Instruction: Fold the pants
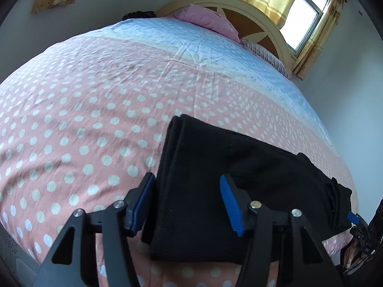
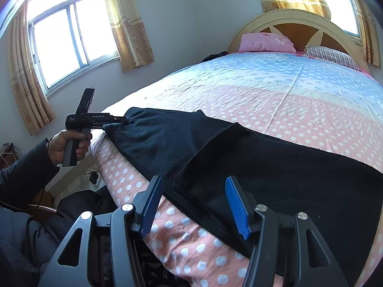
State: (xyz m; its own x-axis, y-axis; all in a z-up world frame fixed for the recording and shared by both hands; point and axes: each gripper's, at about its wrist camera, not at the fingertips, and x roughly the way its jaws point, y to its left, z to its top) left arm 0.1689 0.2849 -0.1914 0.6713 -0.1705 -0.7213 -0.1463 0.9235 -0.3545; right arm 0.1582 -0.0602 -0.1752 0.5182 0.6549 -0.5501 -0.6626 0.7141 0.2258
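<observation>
1. The black knit fabric pants (image 2: 239, 157) lie along the near edge of the bed, across the lower centre and right of both frames. One layer is already laid over another, its hem running diagonally through the middle of the right wrist view.
2. I'd judge them soft, limp and fairly thick, light to lift but prone to sag and slide out of line. The cloth looks matte and slightly fuzzy, with a ribbed band at the lower centre of the left wrist view.
3. The best hold looks like the doubled edges or corners, pinching all layers together.
4. The left gripper (image 1: 189, 203) stands open, blue ribbed pads either side of the ribbed end, holding nothing.
5. The right gripper (image 2: 191, 205) is likewise open over the near edge of the cloth.
6. The pink polka-dot cotton bedsheet (image 1: 83, 119) beneath is creased, turning pale blue toward the upper frame.
7. A curved cream wooden headboard (image 2: 294, 16) and a pink pillow (image 2: 265, 43) sit at upper right.
</observation>
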